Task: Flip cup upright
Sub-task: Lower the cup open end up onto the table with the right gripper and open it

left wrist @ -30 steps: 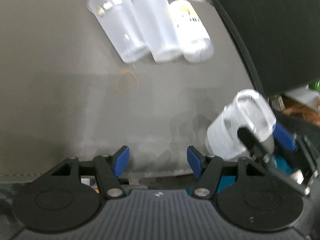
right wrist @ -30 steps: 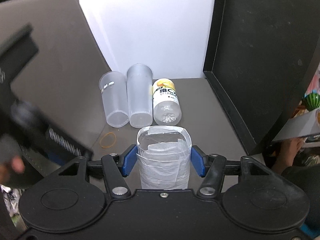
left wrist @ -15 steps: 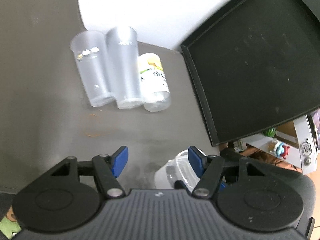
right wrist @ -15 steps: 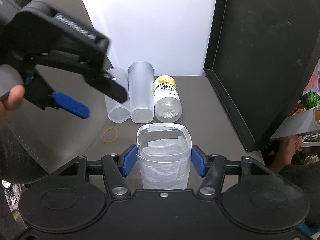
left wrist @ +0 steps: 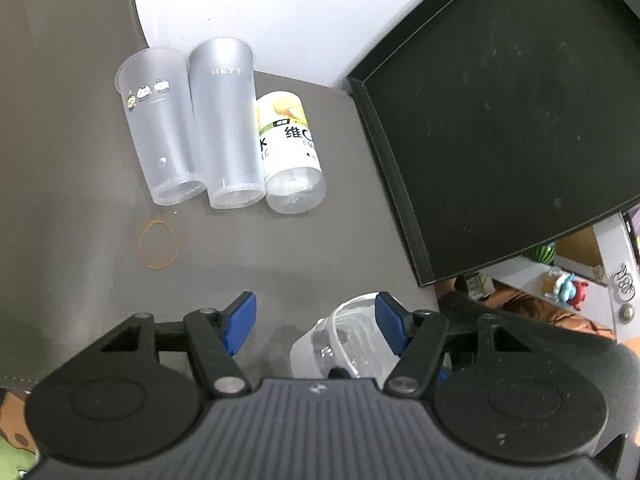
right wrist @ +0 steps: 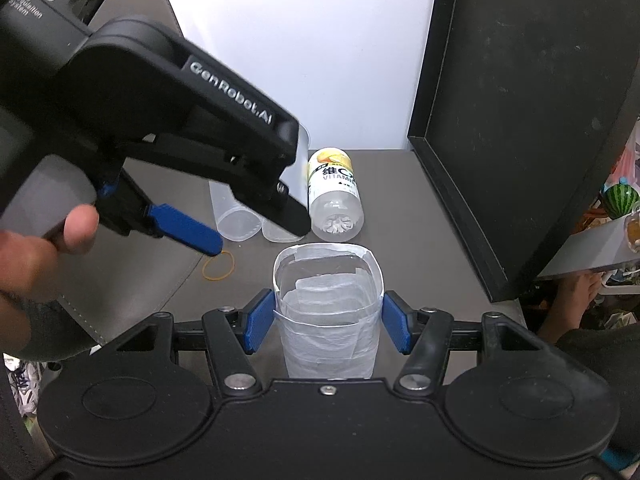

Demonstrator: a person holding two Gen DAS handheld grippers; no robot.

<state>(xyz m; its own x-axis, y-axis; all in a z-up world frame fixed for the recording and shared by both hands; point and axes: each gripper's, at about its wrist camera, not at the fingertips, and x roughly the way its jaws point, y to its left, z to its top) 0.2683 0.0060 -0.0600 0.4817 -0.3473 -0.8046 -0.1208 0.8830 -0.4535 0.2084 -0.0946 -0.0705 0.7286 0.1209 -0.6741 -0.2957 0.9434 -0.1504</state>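
Note:
A clear cup wrapped in white tape [right wrist: 328, 312] sits between the blue pads of my right gripper [right wrist: 328, 322], open end facing away; the pads press its sides. The same cup [left wrist: 340, 344] shows low in the left wrist view, under my right pad. My left gripper [left wrist: 316, 322] is open and empty, hovering above the table. It also shows in the right wrist view [right wrist: 240, 224], up left of the cup.
Two frosted plastic cups [left wrist: 164, 132] [left wrist: 228, 128] and a clear vitamin bottle [left wrist: 290, 152] lie side by side on the grey table [left wrist: 80, 160]. A rubber band [left wrist: 157, 244] lies in front of them. A black board [left wrist: 500, 120] stands at the right.
My left gripper has swung up and over to the right, coming close above the held cup. My right gripper and its cup have stayed still.

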